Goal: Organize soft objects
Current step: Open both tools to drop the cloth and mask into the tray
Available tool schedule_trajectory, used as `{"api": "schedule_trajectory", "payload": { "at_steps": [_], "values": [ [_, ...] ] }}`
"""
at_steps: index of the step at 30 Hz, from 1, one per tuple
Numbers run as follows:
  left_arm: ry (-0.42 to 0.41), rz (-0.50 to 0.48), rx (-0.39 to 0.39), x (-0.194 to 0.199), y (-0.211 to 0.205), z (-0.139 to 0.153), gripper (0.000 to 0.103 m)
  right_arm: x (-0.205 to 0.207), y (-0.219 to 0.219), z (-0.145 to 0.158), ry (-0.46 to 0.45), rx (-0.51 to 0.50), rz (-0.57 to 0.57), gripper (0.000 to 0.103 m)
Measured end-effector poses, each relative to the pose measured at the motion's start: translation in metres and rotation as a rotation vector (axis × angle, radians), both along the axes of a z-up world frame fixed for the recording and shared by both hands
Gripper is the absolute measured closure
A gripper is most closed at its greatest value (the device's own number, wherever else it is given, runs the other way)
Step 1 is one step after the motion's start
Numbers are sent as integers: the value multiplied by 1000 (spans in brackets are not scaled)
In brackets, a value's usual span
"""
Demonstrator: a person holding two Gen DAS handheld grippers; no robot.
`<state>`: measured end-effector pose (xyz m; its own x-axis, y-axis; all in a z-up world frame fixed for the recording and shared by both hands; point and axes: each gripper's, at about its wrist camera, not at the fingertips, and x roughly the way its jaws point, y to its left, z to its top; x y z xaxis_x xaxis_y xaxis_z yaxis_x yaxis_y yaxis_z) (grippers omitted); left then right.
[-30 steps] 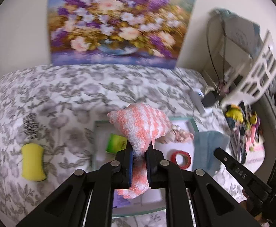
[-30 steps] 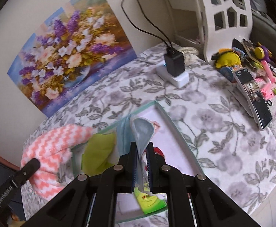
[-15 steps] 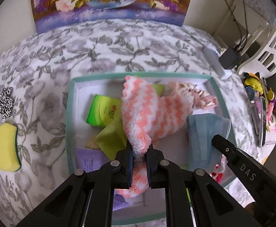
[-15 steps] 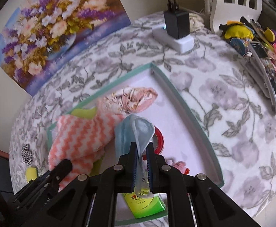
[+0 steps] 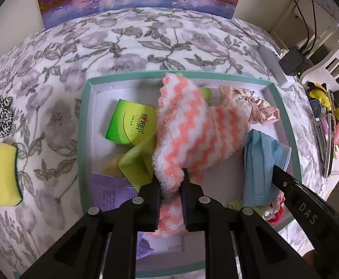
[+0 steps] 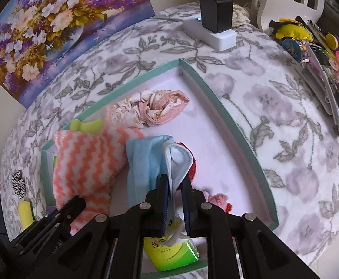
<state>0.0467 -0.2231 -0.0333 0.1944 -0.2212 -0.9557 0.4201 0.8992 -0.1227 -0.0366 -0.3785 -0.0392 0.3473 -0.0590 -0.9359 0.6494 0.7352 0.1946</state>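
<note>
Both loads down in the teal box (image 5: 288,125). Left gripper (image 5: 171,200), jaws just easing apart, fluffy striped sock (image 5: 192,134) between them, stretching away from the fingers across the box. Right gripper (image 6: 176,205) nearly shut, pinching the blue mask (image 6: 151,162), draped just beside the sock.

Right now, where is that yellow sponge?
In the left wrist view the yellow sponge lies on the flowered cloth at far left, outside the teal tray, just below the black-and-white scrunchie.
</note>
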Motion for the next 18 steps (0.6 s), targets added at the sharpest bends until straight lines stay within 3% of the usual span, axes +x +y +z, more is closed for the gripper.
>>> {"api": "schedule_trajectory", "payload": {
  "at_steps": [5, 7, 9, 11, 14, 18],
  "values": [
    [-10, 2, 3, 1, 2, 15, 69, -2, -2, 9, 10, -16, 1, 89],
    [-17, 4, -10, 2, 5, 24, 65, -4, -2, 15, 10, -31, 3, 84],
    [-24, 6, -19, 2, 7, 32, 62, -5, -2, 24, 6, -52, 8, 62],
    [-34, 17, -15, 2, 10, 39, 62, -6, -1, 31, 11, -74, 9, 46],
    [-48, 41, -2, 5, 17, 46, 60, -8, -1, 41, 5, -95, 6, 43],
    [-61, 84, 13, 14, 28, 46, 34, -11, -3, 46, 7, -94, -6, 36]
  ]
}}
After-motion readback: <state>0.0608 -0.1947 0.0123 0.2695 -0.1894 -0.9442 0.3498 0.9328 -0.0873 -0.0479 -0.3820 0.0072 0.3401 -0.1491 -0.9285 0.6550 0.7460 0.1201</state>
